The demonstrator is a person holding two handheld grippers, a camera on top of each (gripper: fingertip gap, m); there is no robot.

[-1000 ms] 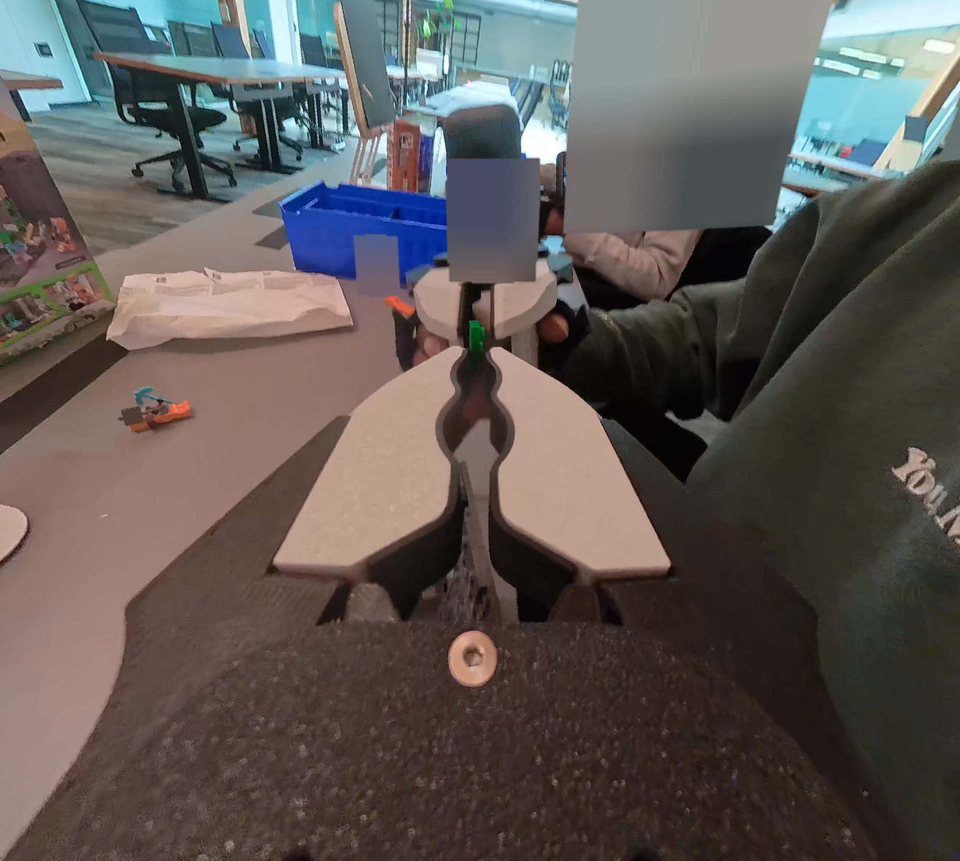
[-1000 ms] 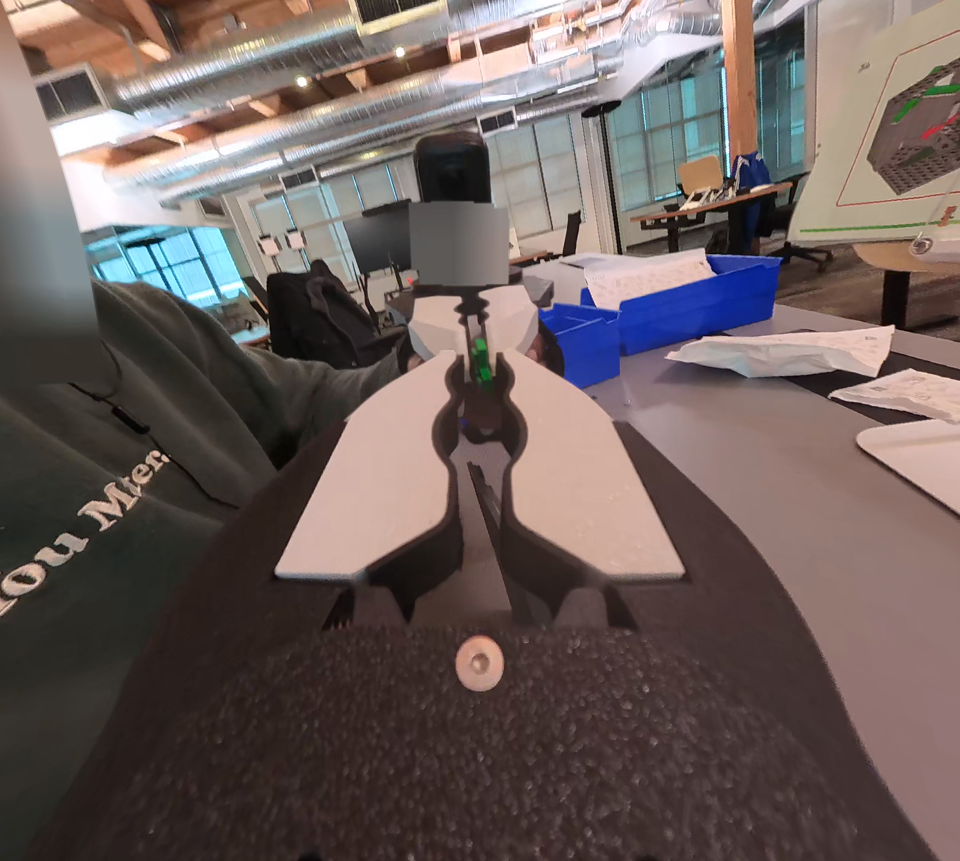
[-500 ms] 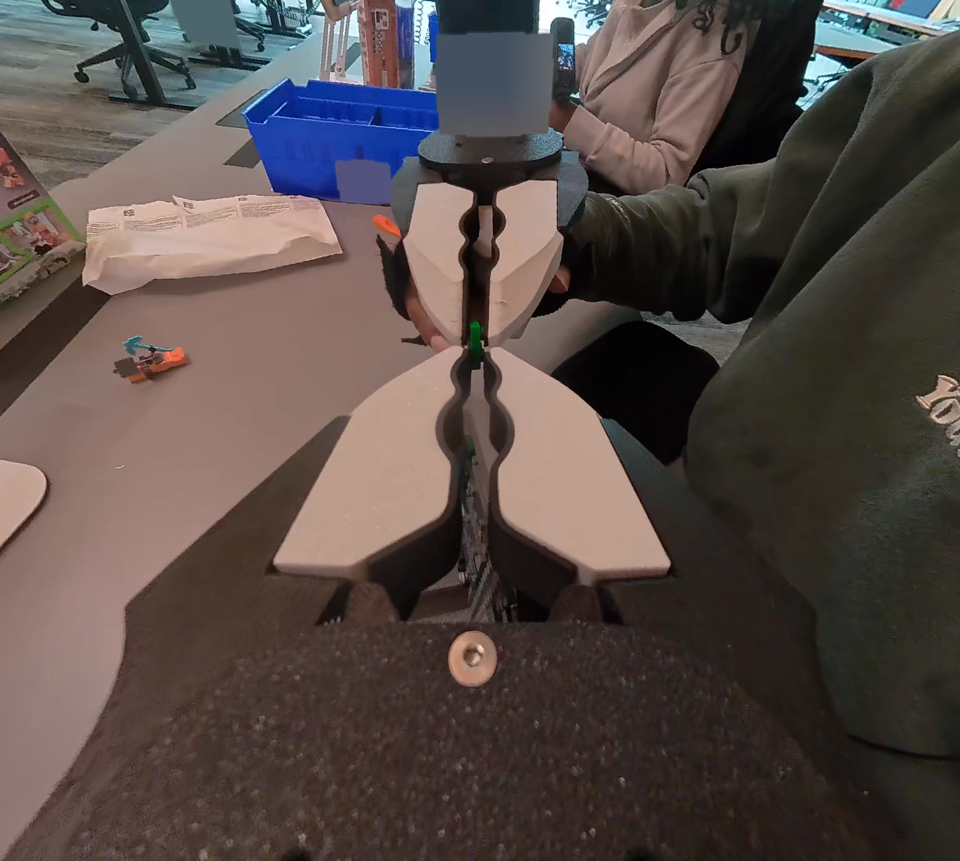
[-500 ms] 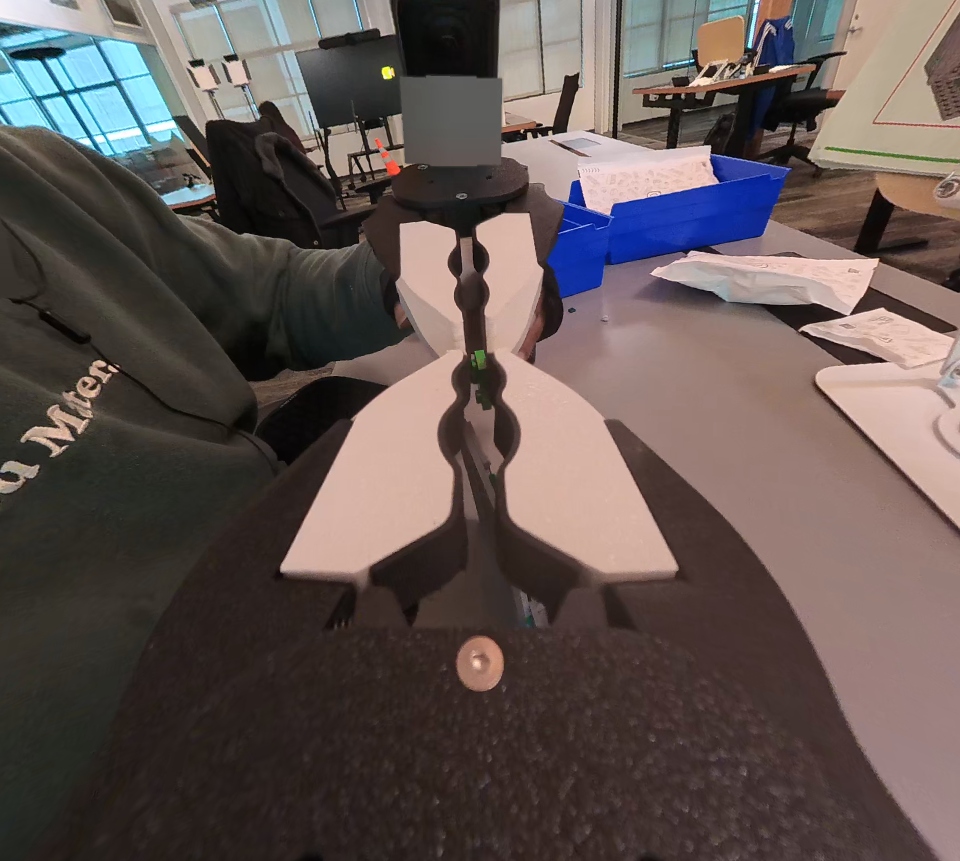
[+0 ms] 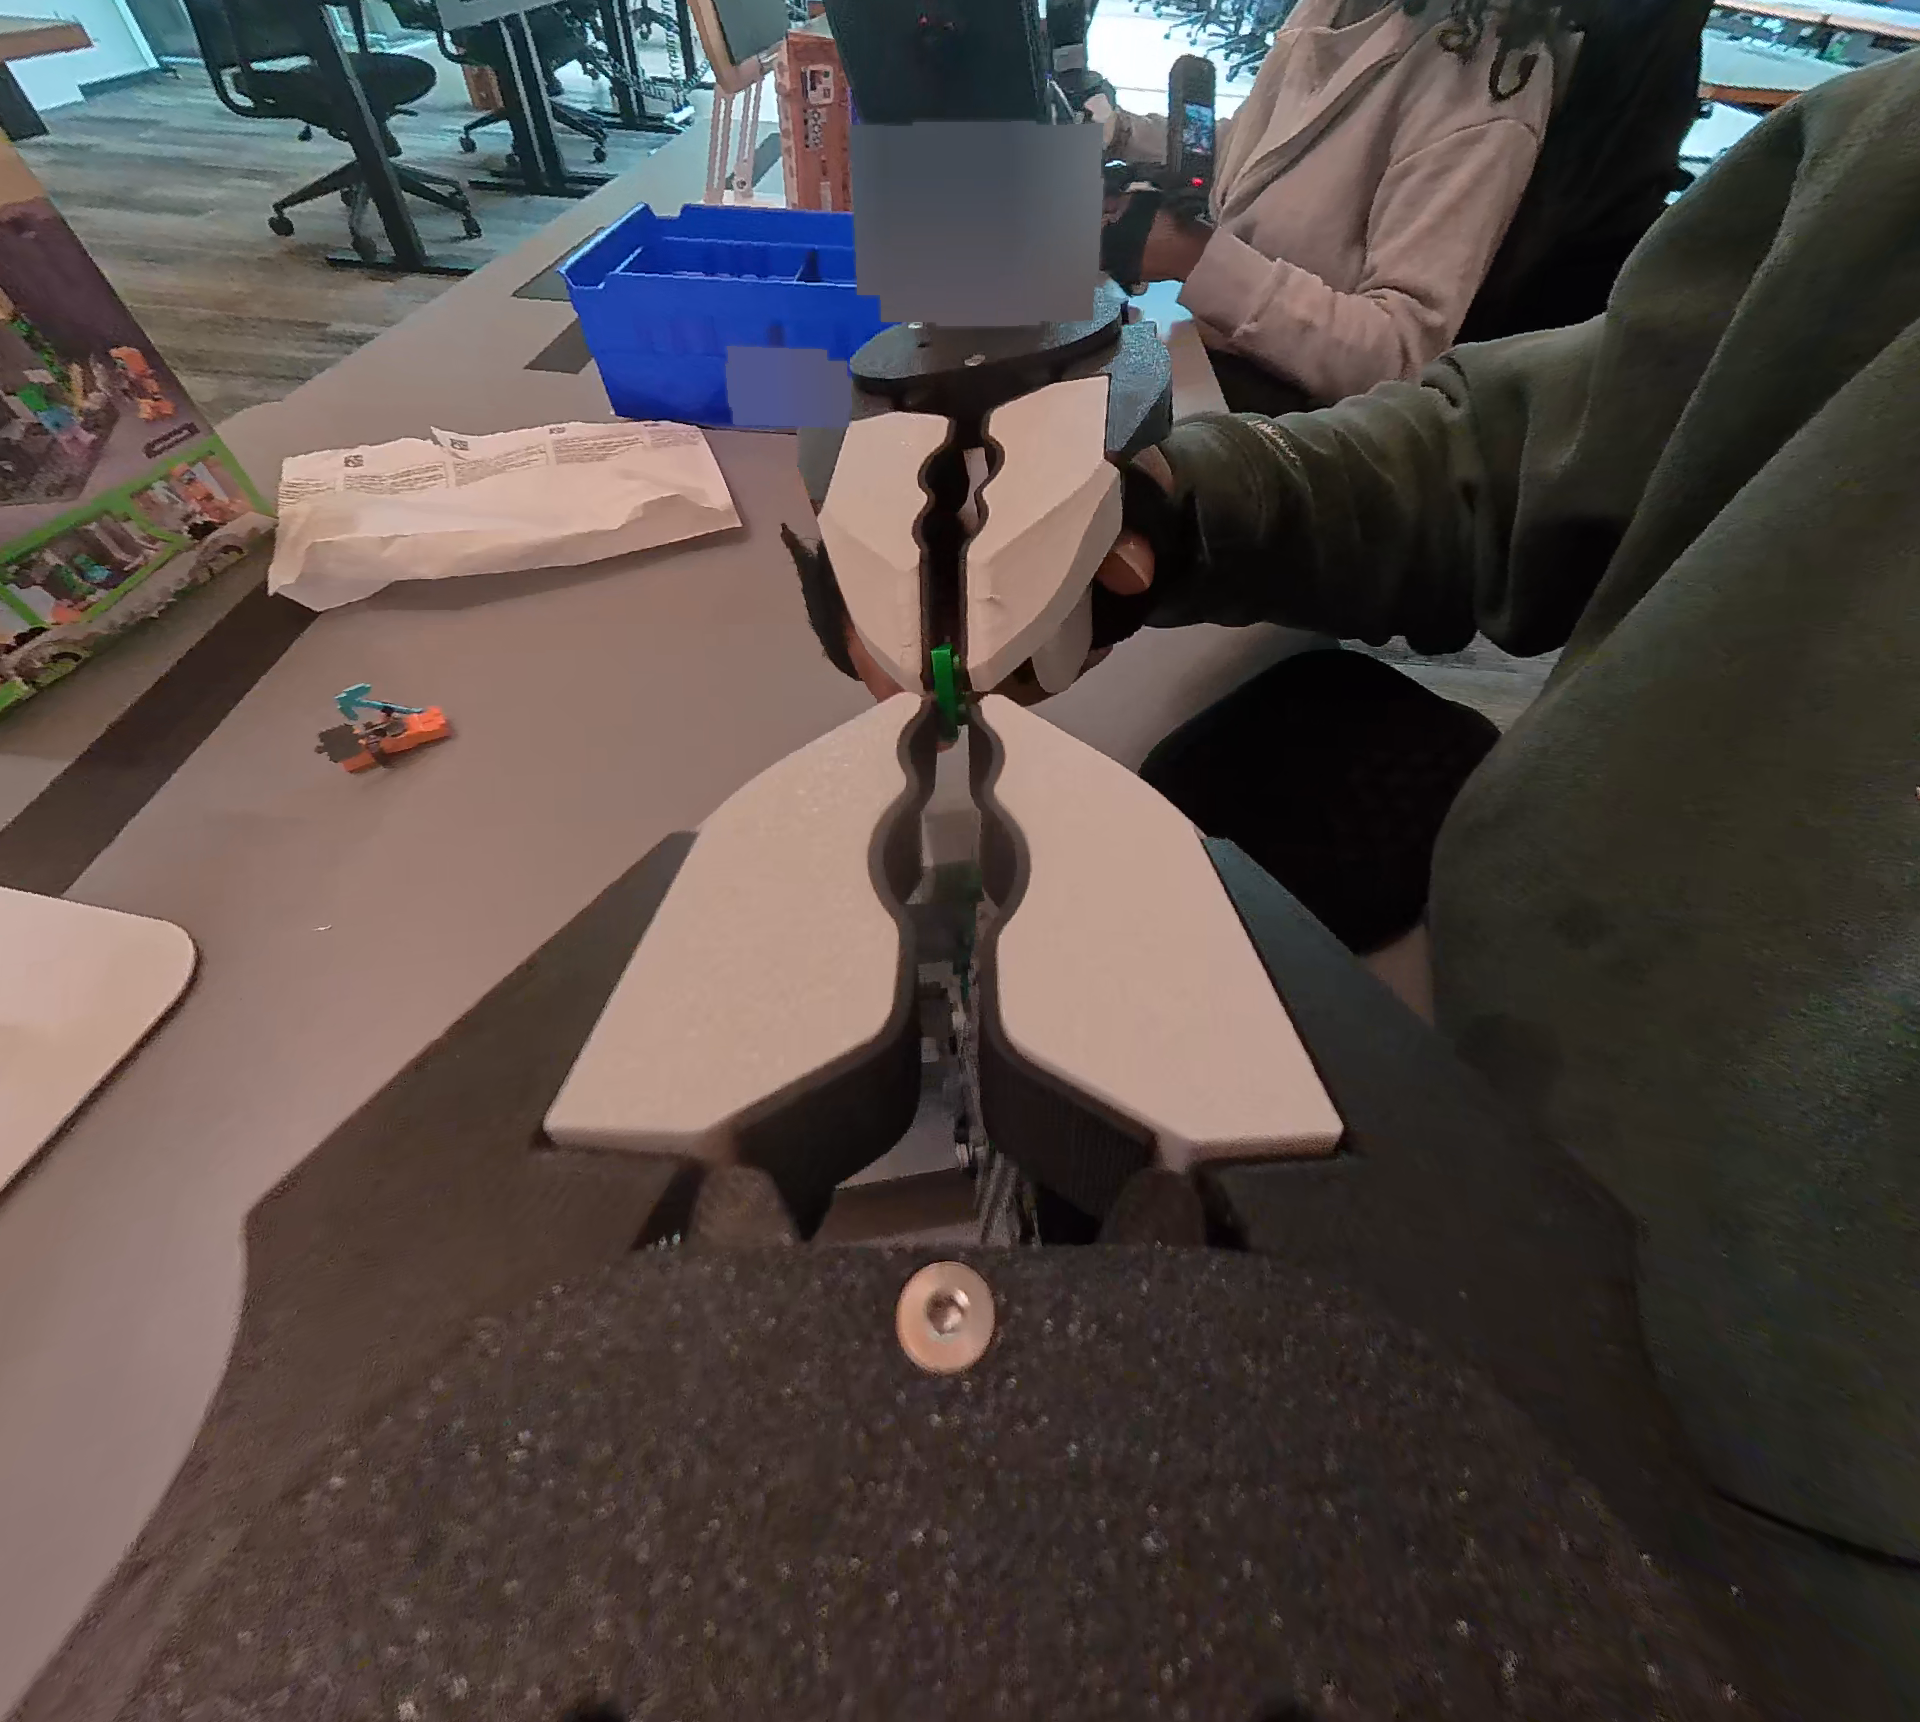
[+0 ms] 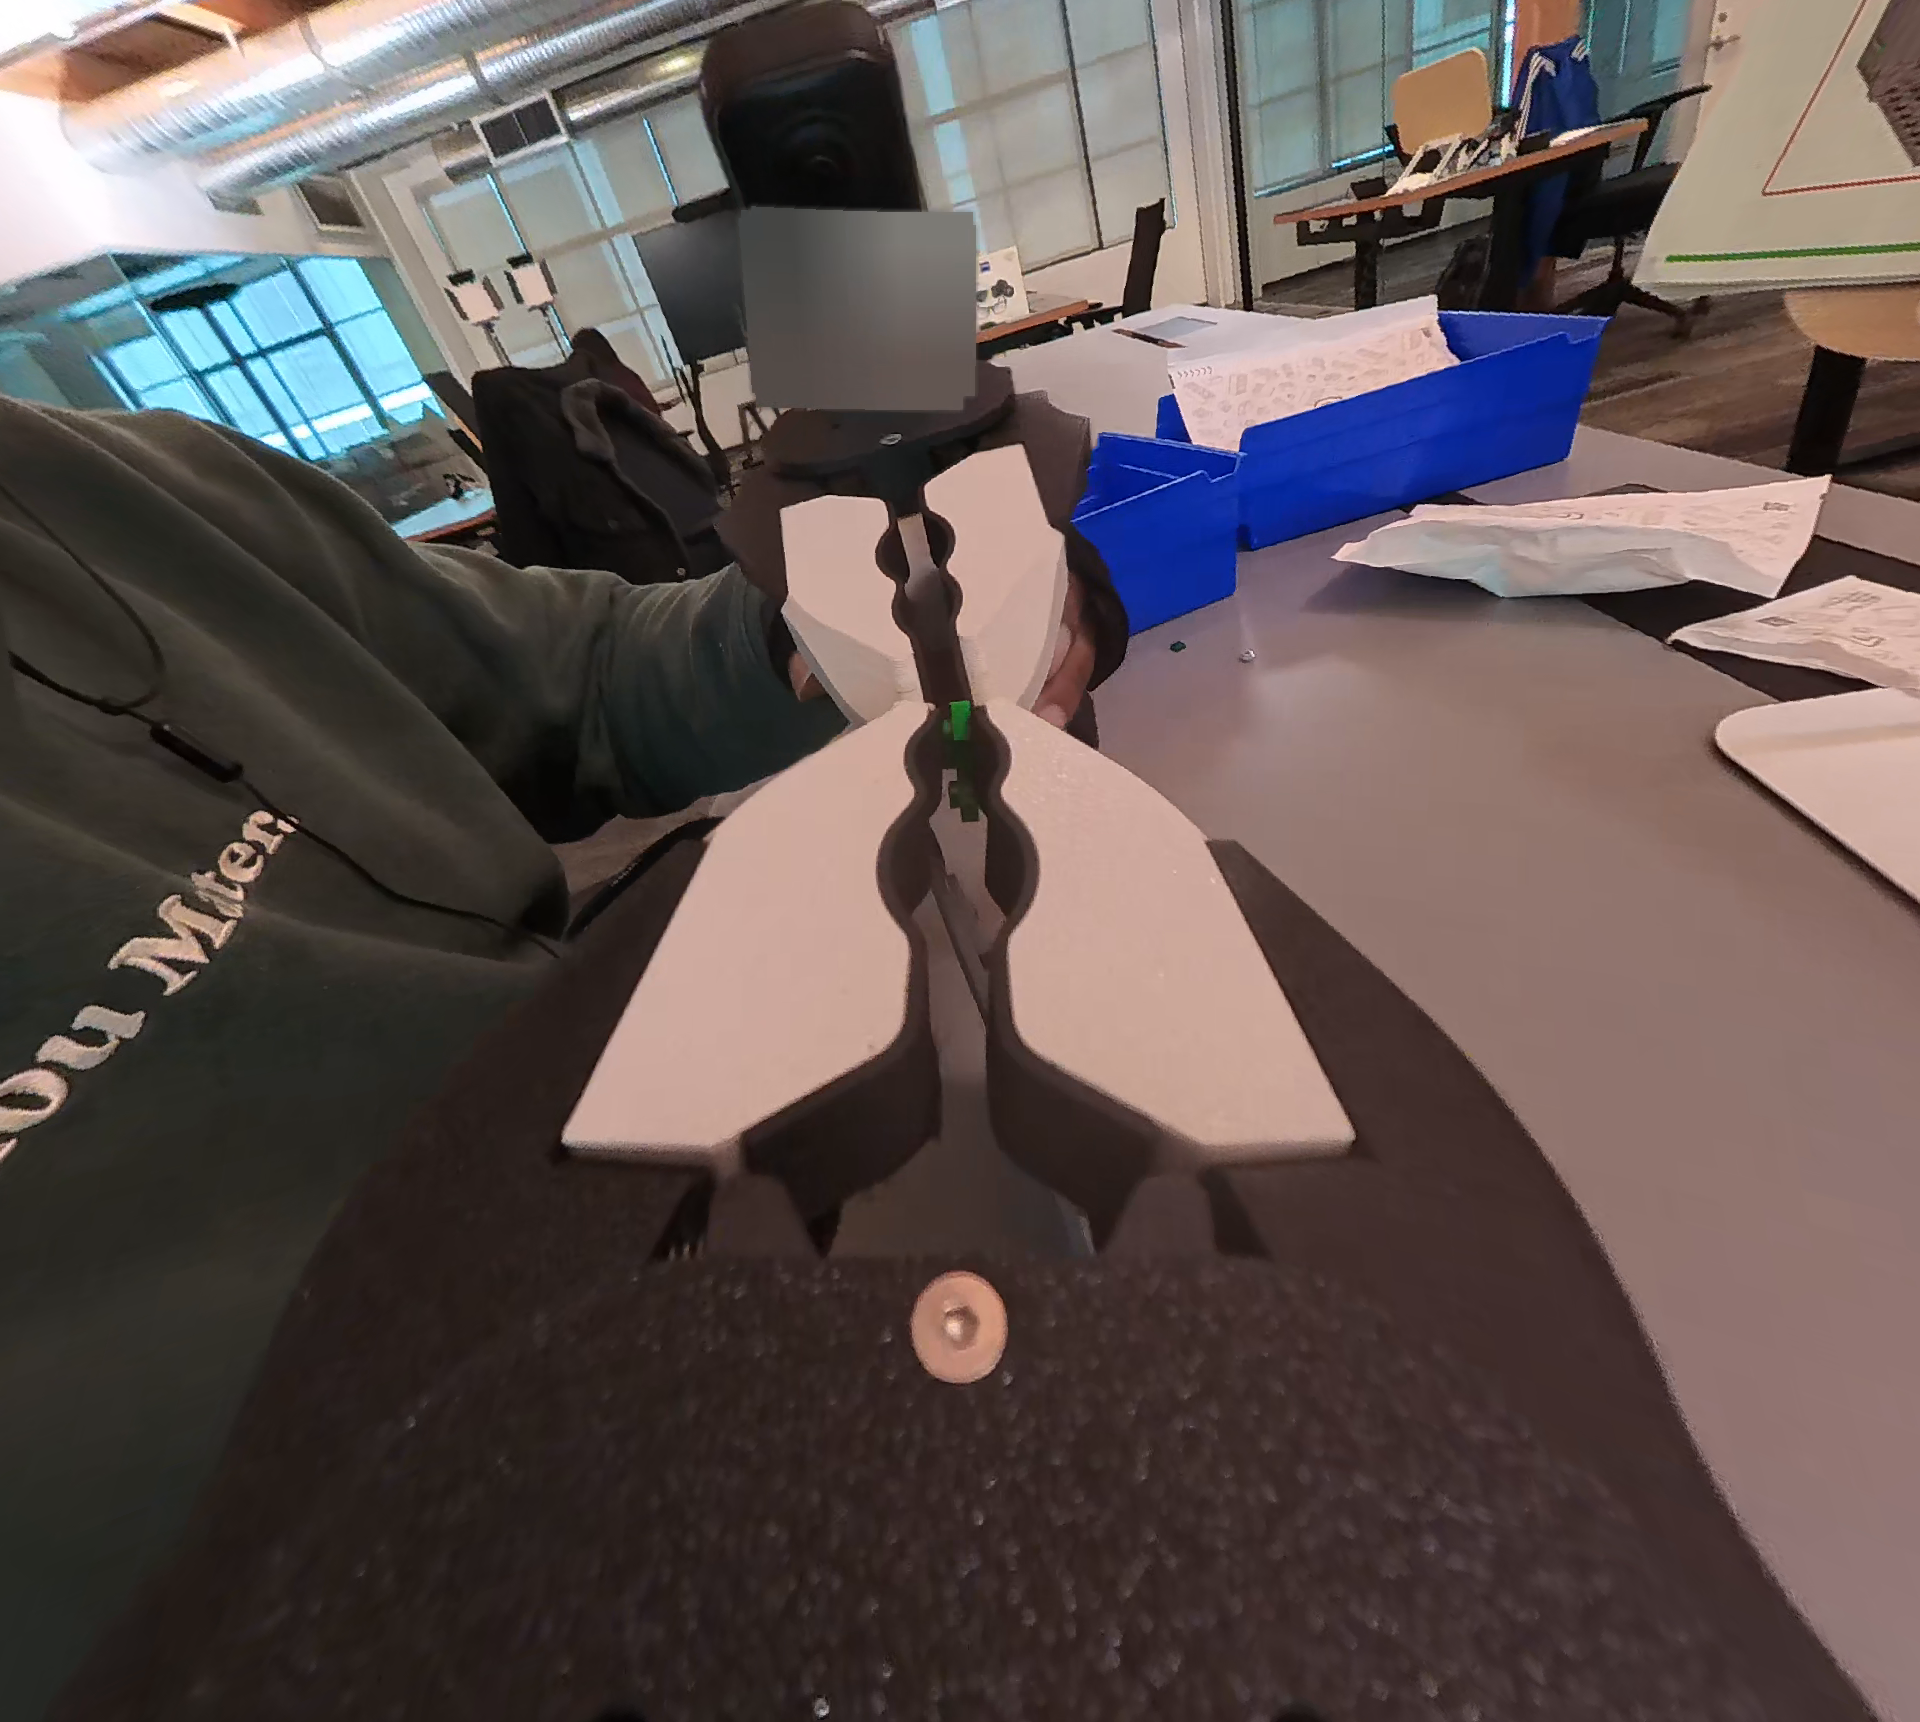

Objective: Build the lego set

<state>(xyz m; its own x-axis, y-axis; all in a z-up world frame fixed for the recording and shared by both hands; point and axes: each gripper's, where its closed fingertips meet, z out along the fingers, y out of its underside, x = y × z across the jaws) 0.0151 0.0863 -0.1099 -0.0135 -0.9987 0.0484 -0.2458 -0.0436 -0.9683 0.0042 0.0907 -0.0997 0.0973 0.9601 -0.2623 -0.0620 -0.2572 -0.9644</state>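
Tongs meet tip to tip above the bench's near edge: your left tongs (image 5: 943, 716) and right tongs (image 6: 956, 722) both pinch one small green lego piece (image 5: 944, 675). Only a small orange figure (image 5: 382, 730) stands built; most remains.

Left gripper (image 5: 943, 722) and right gripper (image 5: 940, 670) tip-to-tip, pinching green piece (image 5: 943, 683) (above grey table (image 5: 582, 737)).

On the counter (image 5: 623, 737), a paper bag (image 5: 499, 509) is laid before the bin (image 5: 717, 290), a small lego figure (image 5: 384, 727) nearer.
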